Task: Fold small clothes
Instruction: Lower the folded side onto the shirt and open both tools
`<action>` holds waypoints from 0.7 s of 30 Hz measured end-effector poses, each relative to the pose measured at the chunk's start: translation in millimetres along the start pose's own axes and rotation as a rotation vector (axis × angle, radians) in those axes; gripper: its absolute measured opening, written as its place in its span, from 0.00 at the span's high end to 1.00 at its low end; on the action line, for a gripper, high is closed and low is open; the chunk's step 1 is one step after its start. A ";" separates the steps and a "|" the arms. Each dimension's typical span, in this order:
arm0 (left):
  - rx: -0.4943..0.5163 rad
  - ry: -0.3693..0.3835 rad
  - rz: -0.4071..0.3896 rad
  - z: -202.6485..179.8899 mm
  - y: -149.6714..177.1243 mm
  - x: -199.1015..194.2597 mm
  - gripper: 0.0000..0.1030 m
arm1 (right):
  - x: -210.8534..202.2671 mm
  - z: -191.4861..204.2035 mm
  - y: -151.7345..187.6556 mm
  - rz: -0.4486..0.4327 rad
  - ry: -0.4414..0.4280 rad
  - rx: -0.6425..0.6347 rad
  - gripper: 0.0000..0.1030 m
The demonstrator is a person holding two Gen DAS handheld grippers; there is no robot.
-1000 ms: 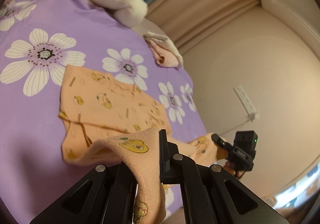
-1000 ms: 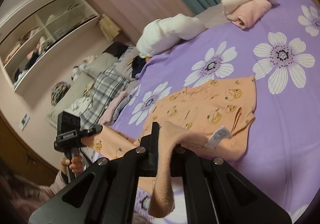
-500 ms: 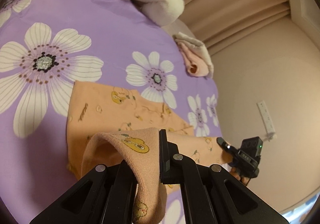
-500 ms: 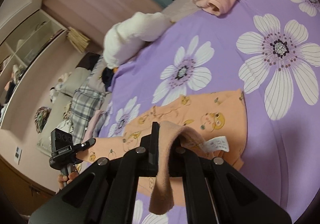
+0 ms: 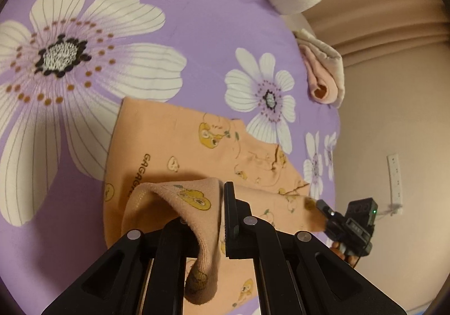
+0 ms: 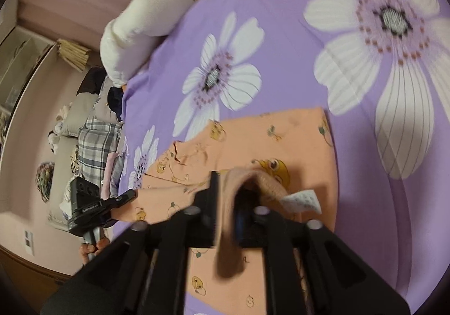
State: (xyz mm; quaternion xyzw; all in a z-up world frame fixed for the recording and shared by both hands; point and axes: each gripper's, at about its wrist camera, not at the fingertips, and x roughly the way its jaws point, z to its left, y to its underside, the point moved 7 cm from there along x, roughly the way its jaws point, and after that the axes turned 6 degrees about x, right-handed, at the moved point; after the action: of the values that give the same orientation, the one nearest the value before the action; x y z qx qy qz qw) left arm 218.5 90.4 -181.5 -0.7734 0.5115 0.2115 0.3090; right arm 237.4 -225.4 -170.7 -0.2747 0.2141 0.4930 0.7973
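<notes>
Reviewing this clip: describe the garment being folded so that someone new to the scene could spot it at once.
Start from the purple bedsheet with big white flowers. Near its close edge lies the peach garment, spread flat, its near edge lifted over itself by both tools. Its yellow cartoon prints and white label set it apart from the plain pink rolled cloth at the far edge.

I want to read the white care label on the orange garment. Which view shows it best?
The right wrist view: the care label sticks out beside the right hand-held gripper, though blurred. The left wrist view shows the orange garment but no label.
</notes>
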 end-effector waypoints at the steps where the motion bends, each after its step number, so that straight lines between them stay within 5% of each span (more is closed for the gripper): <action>1: -0.007 0.009 0.005 1.4 -0.1 -0.4 1.00 | -1.2 -2.3 1.1 0.015 -0.007 0.011 0.64; 4: -0.037 0.051 0.017 2.2 -2.4 -1.9 1.00 | -5.2 -1.3 7.7 0.062 -0.014 -0.003 0.64; 6: -0.042 0.065 0.015 0.2 -7.1 -2.3 1.00 | -3.7 1.2 12.1 0.095 0.011 -0.023 0.78; 7: -0.058 0.065 0.013 0.2 -10.3 -1.6 1.00 | -1.4 1.7 13.4 0.114 0.036 -0.034 0.93; 10: -0.161 0.112 0.020 5.8 -18.1 4.1 1.00 | 7.3 0.1 9.6 0.146 0.060 -0.006 0.95; 16: -0.438 0.212 -0.011 35.0 -37.8 14.5 1.00 | 13.2 -22.8 -25.4 0.083 -0.074 0.269 0.95; 19: -0.487 0.217 -0.026 45.2 -48.3 19.2 1.00 | 14.0 -34.3 -43.1 0.030 -0.149 0.372 0.91; 20: -0.495 0.182 -0.033 49.9 -50.7 19.0 0.98 | 14.8 -36.6 -47.2 0.018 -0.158 0.384 0.89; 21: -0.511 0.170 -0.051 53.6 -53.3 16.9 0.83 | 15.6 -40.8 -50.6 0.005 -0.143 0.402 0.84</action>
State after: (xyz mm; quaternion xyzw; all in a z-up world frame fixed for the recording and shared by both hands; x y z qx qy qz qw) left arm 273.6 131.7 -217.1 -0.8538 0.4461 0.2603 0.0650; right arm 286.9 -259.8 -199.6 -0.0737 0.2516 0.4605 0.8480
